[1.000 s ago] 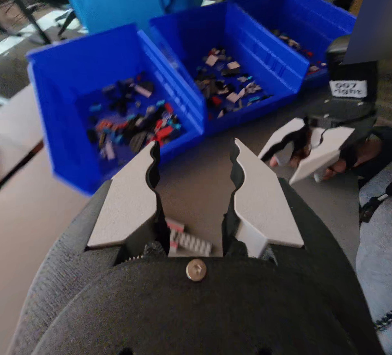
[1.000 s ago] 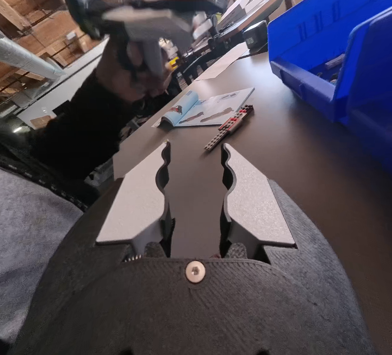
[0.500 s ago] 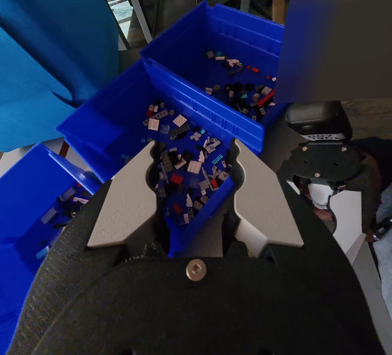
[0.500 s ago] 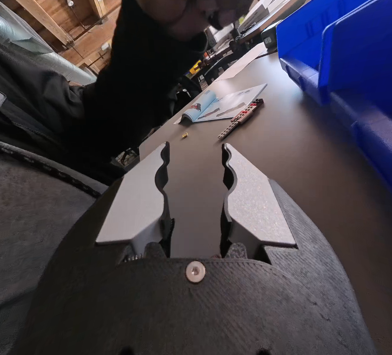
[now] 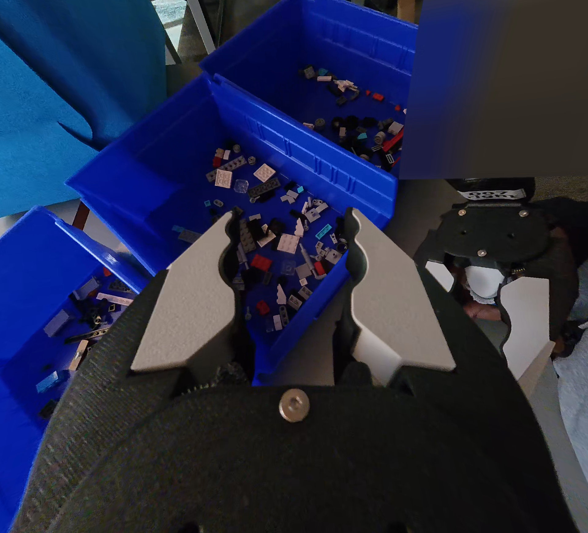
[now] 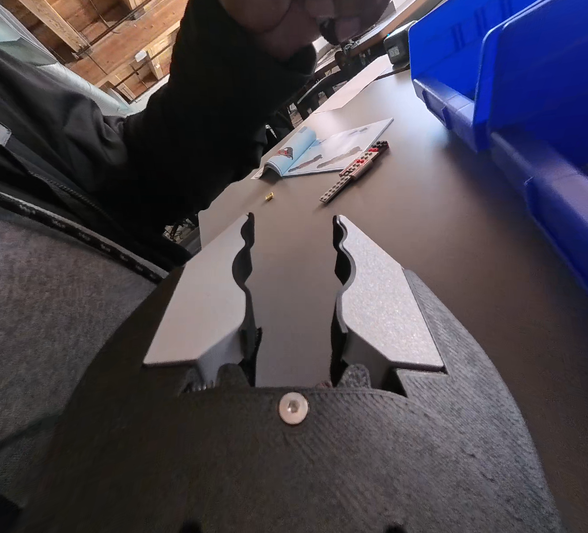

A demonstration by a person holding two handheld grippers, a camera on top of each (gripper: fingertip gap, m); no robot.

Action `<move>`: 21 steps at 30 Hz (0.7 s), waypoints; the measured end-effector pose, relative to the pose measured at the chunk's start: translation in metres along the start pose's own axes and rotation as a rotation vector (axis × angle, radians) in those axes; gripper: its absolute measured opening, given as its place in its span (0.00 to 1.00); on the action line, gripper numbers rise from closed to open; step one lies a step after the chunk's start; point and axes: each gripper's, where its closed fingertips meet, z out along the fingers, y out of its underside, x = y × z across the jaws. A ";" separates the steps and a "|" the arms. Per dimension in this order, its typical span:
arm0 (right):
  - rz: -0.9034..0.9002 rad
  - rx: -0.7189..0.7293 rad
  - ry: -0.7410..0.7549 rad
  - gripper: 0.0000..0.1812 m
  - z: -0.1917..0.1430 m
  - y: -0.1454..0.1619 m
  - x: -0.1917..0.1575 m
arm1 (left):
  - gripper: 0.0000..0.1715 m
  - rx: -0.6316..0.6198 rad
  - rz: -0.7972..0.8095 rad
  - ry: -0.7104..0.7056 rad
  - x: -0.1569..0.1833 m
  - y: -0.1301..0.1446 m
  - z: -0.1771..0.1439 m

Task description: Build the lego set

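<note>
Left claw [image 5: 291, 224] hovers wide, empty, directly above middle bin [image 5: 318, 164]; loose bricks [image 5: 288, 244] lie straight below. Right claw [image 6: 292, 220], wide, empty, sits beside bin, nearer the worktop [image 6: 413, 247].

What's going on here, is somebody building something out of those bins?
A person holds a claw in each hand, building a Lego set. The left claw hovers open and empty over the middle blue bin of loose pieces. The right claw waits open and empty, low over the dark table. A partly built strip lies beside the open instruction booklet.
</note>
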 end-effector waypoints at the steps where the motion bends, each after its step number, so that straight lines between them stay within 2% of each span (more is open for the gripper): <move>1: 0.000 0.000 0.000 0.29 0.000 0.000 0.000 | 0.39 -0.002 0.000 0.002 0.000 0.000 0.000; 21: 0.007 0.008 -0.013 0.29 -0.001 -0.001 -0.001 | 0.39 -0.015 0.004 0.051 0.002 0.000 0.020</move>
